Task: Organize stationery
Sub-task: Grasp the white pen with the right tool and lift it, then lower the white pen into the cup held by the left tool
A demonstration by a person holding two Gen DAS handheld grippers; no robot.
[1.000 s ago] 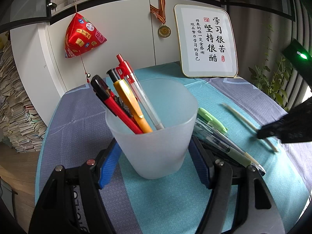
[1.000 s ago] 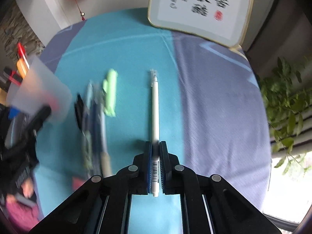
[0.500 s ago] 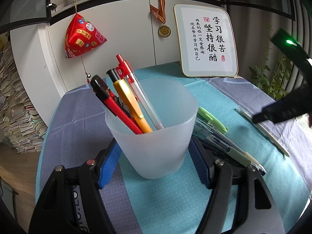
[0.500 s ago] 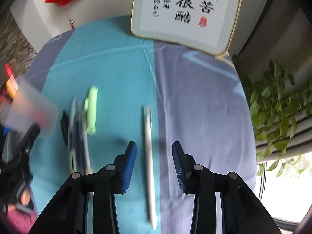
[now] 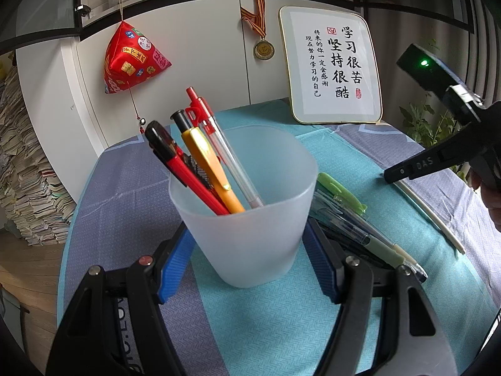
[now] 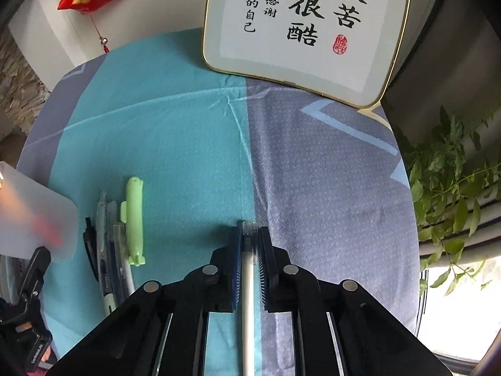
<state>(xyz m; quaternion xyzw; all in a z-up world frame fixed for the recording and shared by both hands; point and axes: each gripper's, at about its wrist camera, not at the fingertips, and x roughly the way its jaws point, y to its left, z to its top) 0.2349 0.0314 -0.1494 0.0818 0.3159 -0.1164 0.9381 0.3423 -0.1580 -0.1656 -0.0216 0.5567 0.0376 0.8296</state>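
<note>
My left gripper [image 5: 249,250] is shut on a frosted plastic cup [image 5: 250,219] that stands on the table and holds several pens, red, black, orange and clear. My right gripper [image 6: 249,235] is closed around a white pen [image 6: 248,282] near its capped end, low over the cloth. In the left wrist view the right gripper [image 5: 407,169] is at the right, over the same white pen [image 5: 435,216]. A cluster of loose pens, one light green [image 6: 134,219], lies between cup [image 6: 34,216] and white pen.
A teal and grey cloth [image 6: 313,156] covers the round table. A framed calligraphy board [image 6: 307,25] leans at the back. A red hanging ornament [image 5: 131,59] and a medal [image 5: 263,48] hang on the white cabinet. A green plant [image 6: 454,188] stands beyond the table's right edge.
My right gripper opened and dropped the white pen, then shifted along it and closed on it again near its cap end. The left gripper and cup stayed still.
</note>
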